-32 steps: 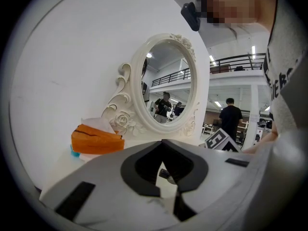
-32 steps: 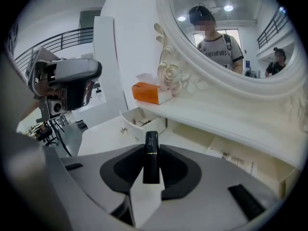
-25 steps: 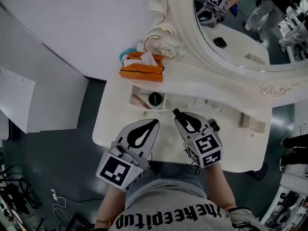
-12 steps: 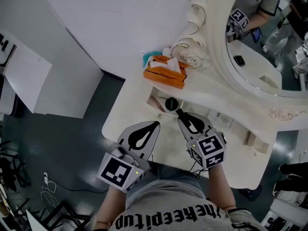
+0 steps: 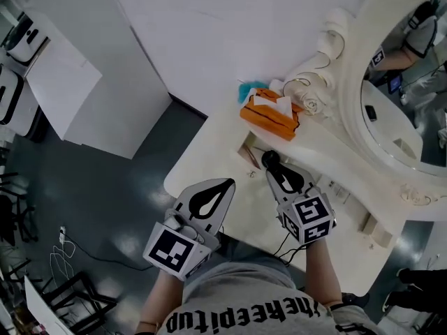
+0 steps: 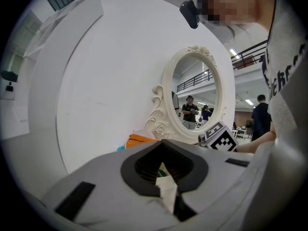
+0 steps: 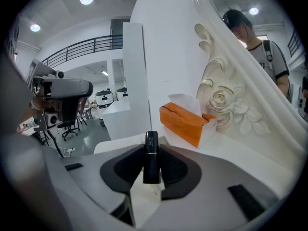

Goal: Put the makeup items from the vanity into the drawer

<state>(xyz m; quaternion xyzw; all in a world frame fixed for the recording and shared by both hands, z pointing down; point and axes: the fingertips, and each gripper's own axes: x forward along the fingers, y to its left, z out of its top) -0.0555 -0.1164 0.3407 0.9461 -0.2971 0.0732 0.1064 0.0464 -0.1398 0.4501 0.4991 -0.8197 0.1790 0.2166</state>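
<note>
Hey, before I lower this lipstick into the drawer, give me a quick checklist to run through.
1. Black lipstick tube held firmly by right gripper: ok, upright between the jaws.
2. White vanity drawer open: ok.
3. Right gripper lined up over the drawer: ok, tips at the opening in the head view.
4. Free room inside the drawer: cannot tell, the gripper covers part.
5. Left gripper empty: ok, jaws together.
6. Orange tissue box out of the way: ok, behind the drawer.

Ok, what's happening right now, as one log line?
right gripper: jaws shut on black lipstick tube | place: by open white vanity drawer | left gripper: jaws shut, empty | lipstick not yet in drawer
</note>
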